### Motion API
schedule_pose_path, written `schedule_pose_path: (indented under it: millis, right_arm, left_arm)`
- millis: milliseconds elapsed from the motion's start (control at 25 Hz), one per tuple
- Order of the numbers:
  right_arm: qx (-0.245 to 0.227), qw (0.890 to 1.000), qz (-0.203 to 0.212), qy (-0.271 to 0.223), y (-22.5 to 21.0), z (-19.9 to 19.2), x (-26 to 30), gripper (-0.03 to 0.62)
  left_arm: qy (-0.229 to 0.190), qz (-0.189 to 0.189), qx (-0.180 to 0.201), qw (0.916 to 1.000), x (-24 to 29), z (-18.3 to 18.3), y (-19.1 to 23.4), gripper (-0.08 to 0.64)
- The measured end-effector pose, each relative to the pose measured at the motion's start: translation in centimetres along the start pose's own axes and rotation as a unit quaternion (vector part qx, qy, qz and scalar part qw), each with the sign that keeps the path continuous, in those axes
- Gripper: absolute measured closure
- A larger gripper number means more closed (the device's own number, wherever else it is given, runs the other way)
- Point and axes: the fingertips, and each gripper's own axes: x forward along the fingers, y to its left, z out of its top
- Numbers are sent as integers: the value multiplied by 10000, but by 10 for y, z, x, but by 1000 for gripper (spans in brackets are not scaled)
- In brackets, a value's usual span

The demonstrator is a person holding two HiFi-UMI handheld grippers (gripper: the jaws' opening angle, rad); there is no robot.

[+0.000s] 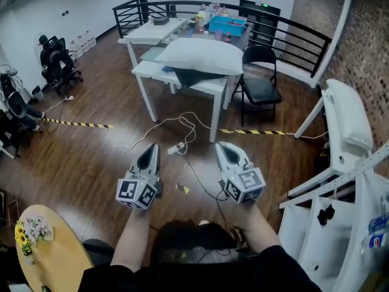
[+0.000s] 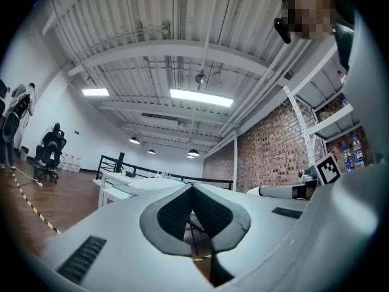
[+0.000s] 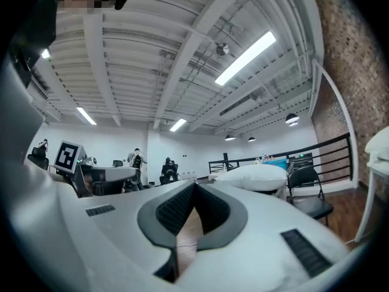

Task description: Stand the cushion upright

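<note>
Claws of left gripper and right gripper both closed and empty, near the person, well apart from the plump white fabric cushion lying flat on the far white rectangular table; advised: approach, open wide, grip opposite edges, tip upright.

No text, label, brand or number is legible in any view.

The left hand-held gripper has its dark-padded jaws pressed together with nothing between them, and beyond their tips a pale cushion lies flat on a white surface before a black railing, with a brick wall at right under ceiling lights.
</note>
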Motion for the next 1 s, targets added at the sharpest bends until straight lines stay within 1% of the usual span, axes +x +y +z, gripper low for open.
schedule_pose_path:
  millis: [120,200,320,440,560,640,760,880,1000]
  right_arm:
    - [140,9993,-337,85,-48,-9,-2,588]
    - [245,9980,-571,124,-82,-18,-2,588]
    - [452,9945,-898,299,-139,-40,7,588]
    - [488,9916,-1096,482,-175,-51,27,588]
    - [347,9910,-1200,484,-198,-40,65,588]
    - [231,9907,-1262,445,-217,-28,94,588]
    - [100,9896,-1397,339,-247,-5,132,588]
    - [65,9868,-1596,251,-272,10,157,588]
    - [102,9839,-1758,288,-298,17,173,588]
  left_arm:
    - [278,-303,-86,9991,39,-29,-21,560]
    - [328,-466,-173,9982,66,-42,-28,560]
    - [349,-597,-282,9972,113,-70,-28,560]
    - [407,-770,-358,9956,158,-88,-18,560]
    - [329,-824,-664,9938,201,-101,11,560]
    - [300,-887,-751,9928,233,-109,27,560]
    - [308,-1139,-700,9905,291,-108,40,560]
    - [350,-1405,-639,9874,345,-105,48,560]
    - [368,-1540,-783,9843,383,-105,46,560]
